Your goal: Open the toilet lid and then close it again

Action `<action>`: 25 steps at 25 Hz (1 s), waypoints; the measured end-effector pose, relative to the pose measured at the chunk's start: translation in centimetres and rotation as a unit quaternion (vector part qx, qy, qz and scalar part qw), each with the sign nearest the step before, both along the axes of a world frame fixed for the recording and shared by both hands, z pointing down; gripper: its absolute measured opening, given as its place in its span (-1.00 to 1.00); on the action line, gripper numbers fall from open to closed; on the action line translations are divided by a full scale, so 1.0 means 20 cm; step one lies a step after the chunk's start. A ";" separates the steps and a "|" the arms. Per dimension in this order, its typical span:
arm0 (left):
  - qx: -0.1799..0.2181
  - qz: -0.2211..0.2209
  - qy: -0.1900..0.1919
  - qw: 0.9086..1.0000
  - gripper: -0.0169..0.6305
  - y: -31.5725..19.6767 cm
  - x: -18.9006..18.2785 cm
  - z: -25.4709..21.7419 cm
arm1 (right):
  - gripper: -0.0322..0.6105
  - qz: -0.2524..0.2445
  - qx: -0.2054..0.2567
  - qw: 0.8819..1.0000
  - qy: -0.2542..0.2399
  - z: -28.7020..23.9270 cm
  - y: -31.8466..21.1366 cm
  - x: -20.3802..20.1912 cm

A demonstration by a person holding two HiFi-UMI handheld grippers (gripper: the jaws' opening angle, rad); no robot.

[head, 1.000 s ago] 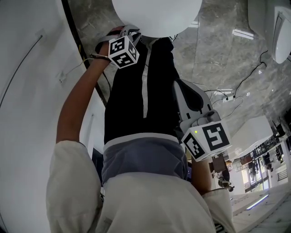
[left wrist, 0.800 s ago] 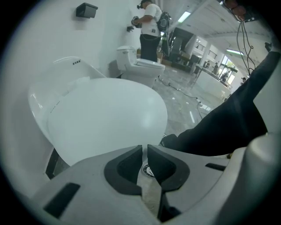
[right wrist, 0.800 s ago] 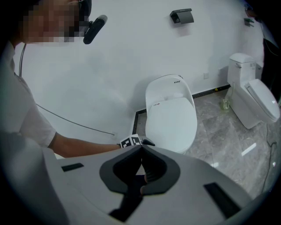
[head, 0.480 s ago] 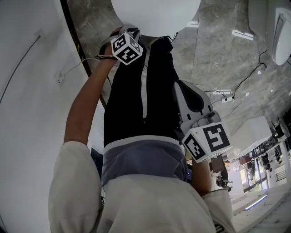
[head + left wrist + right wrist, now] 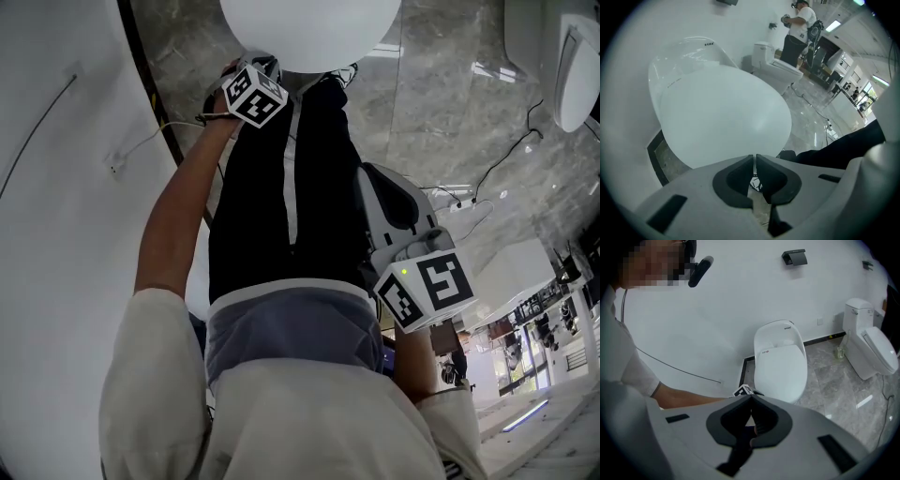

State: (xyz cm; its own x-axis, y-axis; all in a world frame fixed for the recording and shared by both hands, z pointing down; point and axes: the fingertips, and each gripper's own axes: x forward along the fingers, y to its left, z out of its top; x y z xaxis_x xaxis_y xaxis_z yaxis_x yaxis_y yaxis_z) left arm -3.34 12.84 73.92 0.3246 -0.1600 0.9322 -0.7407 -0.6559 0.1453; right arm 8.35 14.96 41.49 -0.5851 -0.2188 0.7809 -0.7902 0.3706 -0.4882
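Note:
The toilet lid (image 5: pixel 722 117) is a smooth white oval lying down on its bowl, and it shows as a white disc (image 5: pixel 309 28) at the top of the head view. My left gripper (image 5: pixel 754 157) hovers just over the lid's near rim, apart from it. Its jaws are closing, with only a thin slit left and nothing between them. In the head view that gripper (image 5: pixel 267 64) sits at the lid's edge under its marker cube. My right gripper (image 5: pixel 751 398) is shut and empty, held back near my hip (image 5: pixel 375 183), well away from the toilet (image 5: pixel 780 364).
A second toilet (image 5: pixel 869 348) stands to the right on the grey marble floor (image 5: pixel 441 103). A person (image 5: pixel 797 33) stands by it. A white wall with a dark skirting band (image 5: pixel 155 103) runs along the left. A thin cable (image 5: pixel 506 159) trails on the floor.
My left gripper has sunk toward the lid's rim, and its marker cube has rolled. The right gripper has kept still.

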 end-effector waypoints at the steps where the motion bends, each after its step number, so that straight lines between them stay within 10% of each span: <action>1: -0.003 -0.007 0.001 1.000 -0.88 0.00 0.00 0.00 | -0.87 -0.001 0.001 1.000 0.000 -0.01 0.00 0.00; 25: 0.013 -0.171 0.092 0.981 -0.92 -0.15 -0.07 -0.59 | -0.87 0.000 0.069 0.997 -0.025 -0.30 -0.17 -0.03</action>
